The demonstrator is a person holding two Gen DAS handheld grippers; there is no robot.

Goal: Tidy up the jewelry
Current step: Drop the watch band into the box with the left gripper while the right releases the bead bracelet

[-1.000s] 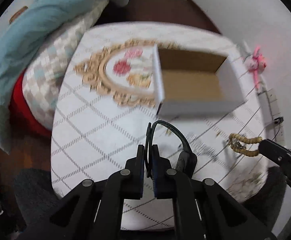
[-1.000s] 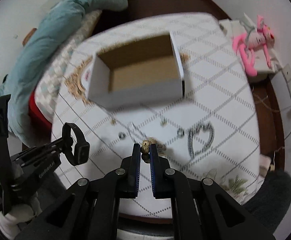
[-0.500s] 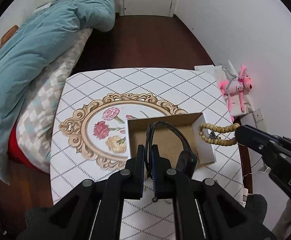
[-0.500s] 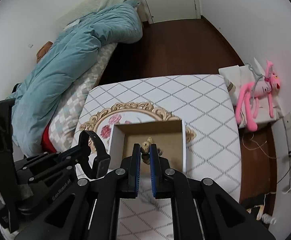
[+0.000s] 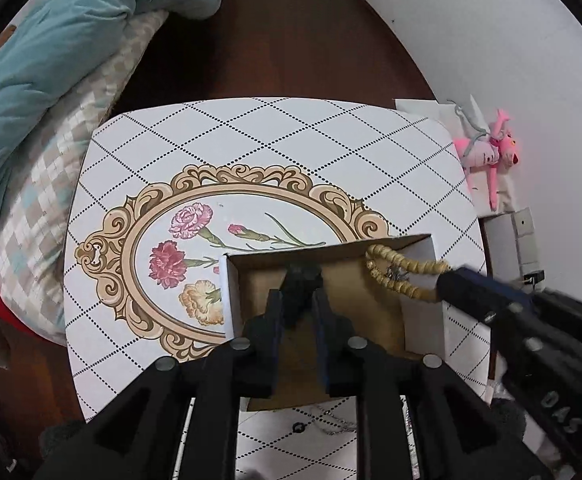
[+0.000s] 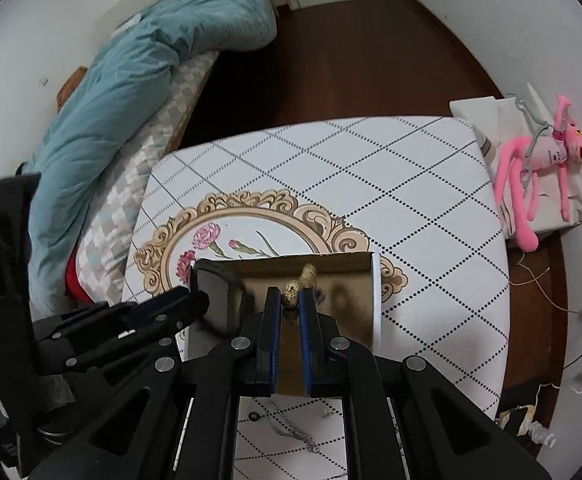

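You face a dark wooden floor [image 5: 291, 48] bounded by white walls [image 5: 491, 40]. To your left, a teal duvet [image 6: 139, 80] lies over a checked mattress [image 5: 51, 184]. A pink plush toy [image 6: 539, 168] rests by the right wall.

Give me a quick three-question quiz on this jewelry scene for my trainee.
1. True or false: the right gripper is shut on the beaded bracelet over the cardboard box.
2. Which item lies on the table just outside the near side of the box? A) silver chain B) hair comb C) wooden spoon
3. Fill in: the fingers of the left gripper are ___ (open or shut).

Key: 1 true; 2 A; 3 open.
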